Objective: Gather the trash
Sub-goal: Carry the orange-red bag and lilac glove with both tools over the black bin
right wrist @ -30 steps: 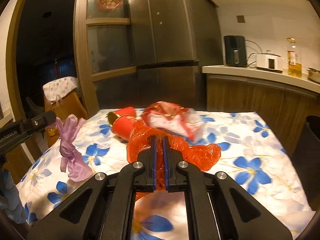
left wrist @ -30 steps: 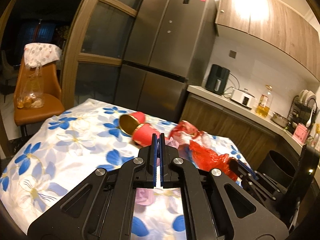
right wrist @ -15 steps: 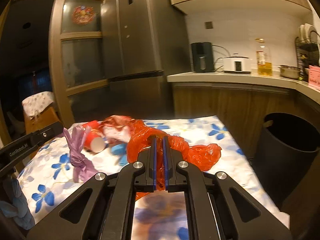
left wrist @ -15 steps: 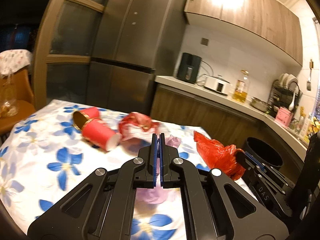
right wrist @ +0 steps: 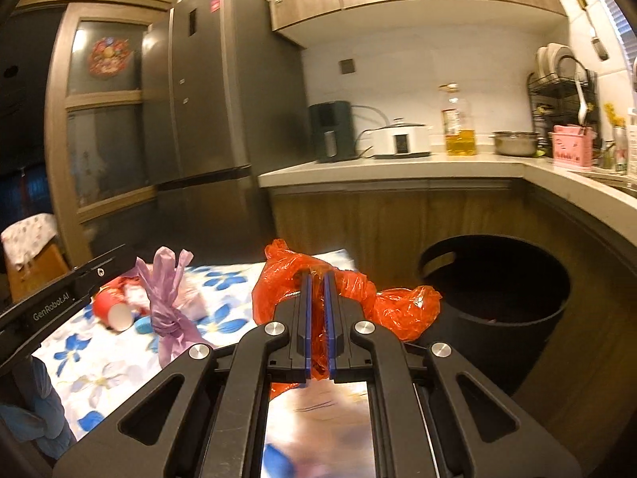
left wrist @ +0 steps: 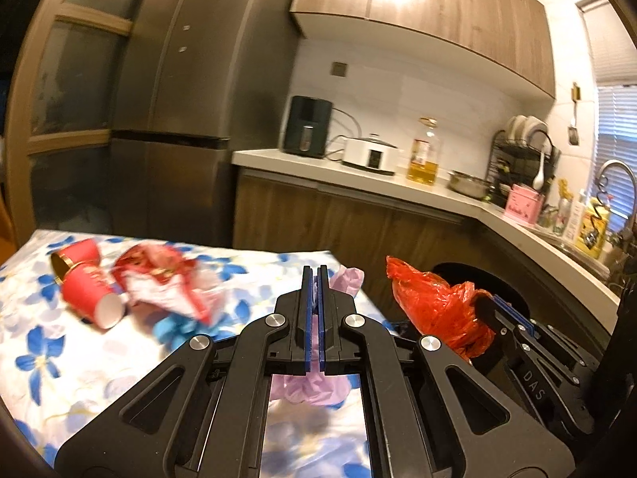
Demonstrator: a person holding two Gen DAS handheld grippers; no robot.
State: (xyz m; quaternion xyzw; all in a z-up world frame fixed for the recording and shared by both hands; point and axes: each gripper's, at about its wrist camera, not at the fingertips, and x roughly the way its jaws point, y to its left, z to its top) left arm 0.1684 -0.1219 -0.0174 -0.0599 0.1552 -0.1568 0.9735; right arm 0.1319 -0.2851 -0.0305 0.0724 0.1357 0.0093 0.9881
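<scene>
Purple bag (right wrist: 167, 302) upright (knotted low)

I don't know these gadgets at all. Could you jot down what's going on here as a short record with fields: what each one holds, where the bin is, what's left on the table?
left hand-held gripper: shut on a pale purple bag
right hand-held gripper: shut on a crumpled red bag
trash bin: black, round, open-topped, on the floor by the counter cabinets, beyond the red bag
left on the table: two red paper cups lying on their sides, a red and white wrapper
table cover: white cloth with blue flowers
</scene>
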